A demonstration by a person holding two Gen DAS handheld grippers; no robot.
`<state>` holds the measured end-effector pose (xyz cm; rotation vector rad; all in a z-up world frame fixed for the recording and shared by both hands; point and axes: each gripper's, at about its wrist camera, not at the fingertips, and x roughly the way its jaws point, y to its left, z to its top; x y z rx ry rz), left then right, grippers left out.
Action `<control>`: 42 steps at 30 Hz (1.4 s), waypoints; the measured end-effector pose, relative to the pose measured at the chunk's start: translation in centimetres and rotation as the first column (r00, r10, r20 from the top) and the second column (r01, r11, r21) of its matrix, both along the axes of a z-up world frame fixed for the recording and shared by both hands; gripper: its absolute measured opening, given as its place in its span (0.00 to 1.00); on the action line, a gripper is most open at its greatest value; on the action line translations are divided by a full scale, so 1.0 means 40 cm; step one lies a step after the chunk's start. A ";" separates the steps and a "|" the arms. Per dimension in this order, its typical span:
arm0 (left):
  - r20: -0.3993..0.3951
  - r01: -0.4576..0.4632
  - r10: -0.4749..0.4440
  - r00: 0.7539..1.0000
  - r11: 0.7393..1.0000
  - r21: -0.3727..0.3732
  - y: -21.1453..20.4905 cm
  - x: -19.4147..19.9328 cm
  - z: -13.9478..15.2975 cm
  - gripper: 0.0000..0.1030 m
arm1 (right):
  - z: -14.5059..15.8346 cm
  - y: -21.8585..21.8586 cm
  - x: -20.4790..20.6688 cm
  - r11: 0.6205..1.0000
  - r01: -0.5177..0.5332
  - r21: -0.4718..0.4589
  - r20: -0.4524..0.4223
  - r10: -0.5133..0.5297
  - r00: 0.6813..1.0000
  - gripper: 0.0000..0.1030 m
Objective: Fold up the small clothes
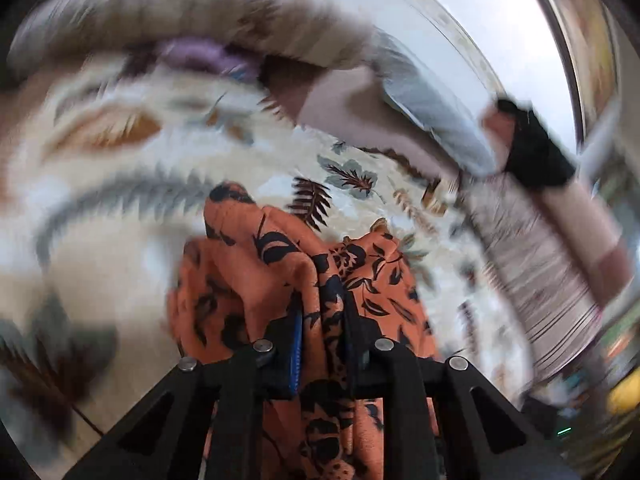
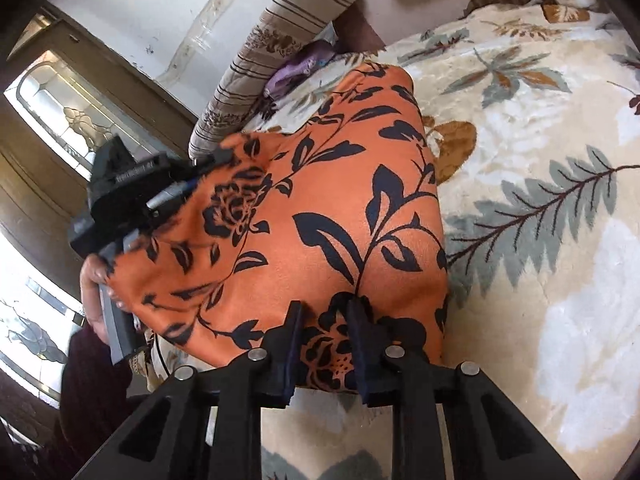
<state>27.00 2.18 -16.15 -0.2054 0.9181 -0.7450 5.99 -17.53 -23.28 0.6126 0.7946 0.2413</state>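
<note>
An orange garment with a black flower print (image 2: 320,216) hangs stretched between my two grippers above a bed. My right gripper (image 2: 324,312) is shut on its near edge. In the right wrist view the left gripper (image 2: 132,196) holds the far left corner of the cloth, with a hand behind it. In the blurred left wrist view my left gripper (image 1: 322,312) is shut on a bunched fold of the same orange garment (image 1: 280,264), which drapes over and between the fingers.
A cream blanket with leaf print (image 2: 540,160) covers the bed below. A striped bolster pillow (image 2: 280,44) and a purple cloth (image 2: 300,66) lie at the bed's head by the white wall. A glass-panelled door (image 2: 52,112) is at the left.
</note>
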 end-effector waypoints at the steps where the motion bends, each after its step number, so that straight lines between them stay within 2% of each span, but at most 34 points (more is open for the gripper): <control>1: 0.032 0.010 -0.011 0.999 0.999 0.047 -0.017 0.000 0.001 0.17 | 0.000 0.004 -0.002 1.000 0.013 0.003 0.006 -0.013 1.000 0.25; 4: 0.029 -0.011 0.008 1.000 0.994 0.106 -0.014 0.030 -0.025 0.17 | 0.008 0.025 0.001 0.999 0.041 -0.022 0.009 -0.041 0.999 0.25; 6: 0.016 -0.037 0.035 0.999 0.987 0.157 0.008 0.048 -0.048 0.17 | 0.018 0.054 0.007 0.995 0.064 -0.075 0.015 -0.063 0.998 0.27; 8: -0.048 -0.050 0.057 0.997 0.990 0.135 0.057 0.061 -0.069 0.21 | 0.030 0.092 0.011 0.984 0.074 -0.163 0.023 -0.071 0.997 0.31; 9: -0.054 -0.055 0.062 0.997 0.991 0.124 0.075 0.058 -0.071 0.22 | 0.040 0.126 0.012 0.969 0.061 -0.238 0.030 -0.056 0.998 0.39; 10: -0.050 -0.062 0.069 0.996 0.991 0.121 0.095 0.052 -0.067 0.26 | 0.048 0.149 0.014 0.959 0.040 -0.281 0.033 -0.032 0.999 0.52; 11: -0.025 -0.080 0.084 0.996 0.988 0.133 0.122 0.038 -0.055 0.34 | 0.058 0.175 0.017 0.946 0.004 -0.325 0.029 0.005 1.000 0.59; 13: 0.040 -0.131 0.126 0.991 0.977 0.168 0.161 0.006 -0.032 0.34 | 0.079 0.199 0.022 0.921 -0.025 -0.389 0.008 0.030 1.000 0.61; 15: 0.078 -0.163 0.151 0.986 0.969 0.185 0.193 -0.027 -0.013 0.34 | 0.109 0.182 0.024 0.941 -0.040 -0.336 0.014 0.048 0.999 0.58; 17: 0.098 -0.165 0.151 0.984 0.975 0.149 0.216 -0.064 0.009 0.34 | 0.166 0.143 0.022 0.966 -0.003 -0.257 0.077 0.024 0.997 0.55; 19: 0.107 -0.136 0.126 0.986 0.987 0.088 0.221 -0.095 0.034 0.34 | 0.205 0.120 0.043 0.963 0.040 -0.266 0.100 -0.014 0.995 0.50; 22: 0.156 -0.046 0.035 0.987 0.997 0.062 0.177 -0.153 0.071 0.34 | 0.220 0.077 0.117 0.959 0.074 -0.273 0.047 -0.063 0.997 0.39; 24: 0.194 0.004 -0.019 0.981 0.997 0.079 0.148 -0.187 0.086 0.34 | 0.201 0.058 0.170 0.956 0.082 -0.281 -0.008 -0.088 0.996 0.37; 26: 0.207 0.047 -0.073 0.976 0.991 0.127 0.116 -0.206 0.080 0.34 | 0.176 0.037 0.212 0.963 0.087 -0.255 -0.050 -0.103 0.993 0.37; 28: 0.186 0.071 -0.113 0.976 0.973 0.219 0.082 -0.204 0.044 0.34 | 0.146 0.024 0.256 0.968 0.104 -0.230 -0.082 -0.126 0.989 0.36; 30: 0.118 0.074 -0.117 0.986 0.945 0.317 0.067 -0.186 -0.017 0.34 | 0.114 0.018 0.298 0.967 0.096 -0.236 -0.116 -0.126 0.985 0.37; 32: 0.049 0.079 -0.104 0.993 0.927 0.367 0.066 -0.162 -0.068 0.40 | 0.085 0.015 0.319 0.965 0.092 -0.244 -0.156 -0.133 0.979 0.37; 34: 0.042 0.073 -0.092 0.995 0.939 0.337 0.085 -0.154 -0.068 0.46 | 0.087 0.019 0.350 0.961 0.076 -0.267 -0.171 -0.125 0.977 0.36; 39: 0.030 0.075 -0.090 0.996 0.943 0.325 0.093 -0.152 -0.073 0.47 | 0.143 0.003 0.415 0.955 0.096 -0.281 -0.165 -0.146 0.975 0.36; 41: 0.019 0.076 -0.087 0.996 0.945 0.317 0.097 -0.149 -0.076 0.51 | 0.134 -0.008 0.451 0.959 0.108 -0.261 -0.201 -0.163 0.966 0.36; 42: 0.015 0.073 -0.082 0.997 0.947 0.314 0.100 -0.145 -0.080 0.53 | 0.106 -0.014 0.479 0.963 0.095 -0.251 -0.263 -0.162 0.951 0.36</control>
